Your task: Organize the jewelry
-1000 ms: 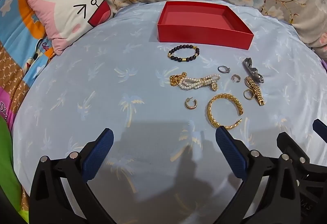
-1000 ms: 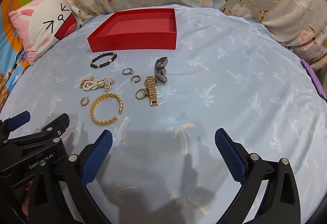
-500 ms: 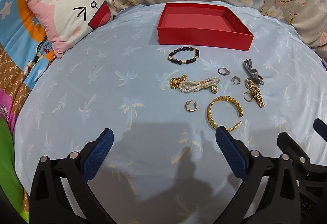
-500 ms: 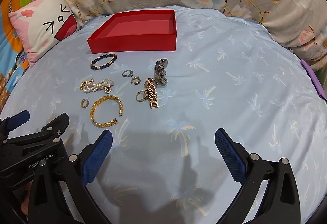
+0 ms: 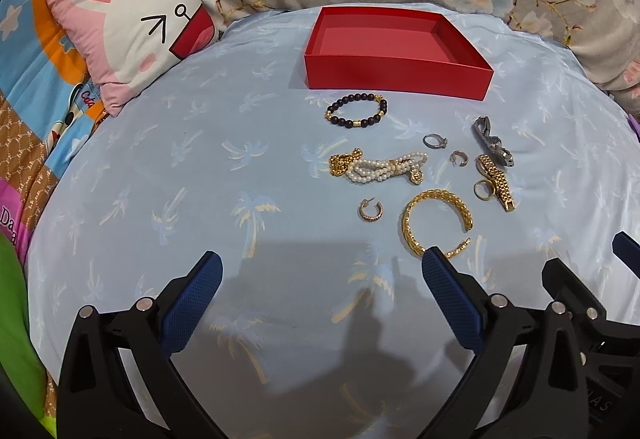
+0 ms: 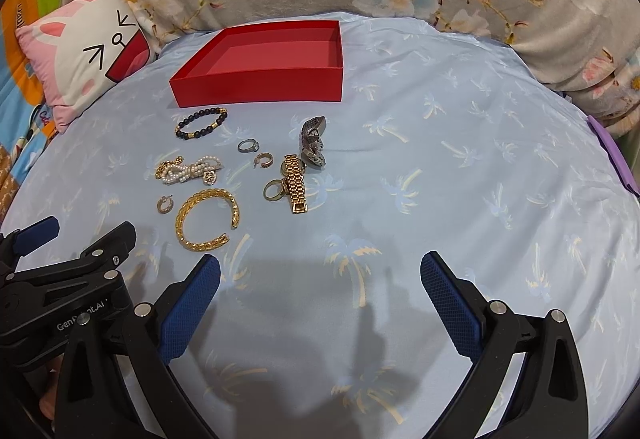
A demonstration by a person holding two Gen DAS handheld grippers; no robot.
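Both grippers, left gripper [image 5: 320, 275] and right gripper [image 6: 320, 275], are held wide and empty above the bed. Jewelry, including the gold bangle [image 5: 436, 225], is scattered before the empty red box [image 5: 396, 47]; small rings could be pushed into the soft sheet and missed.
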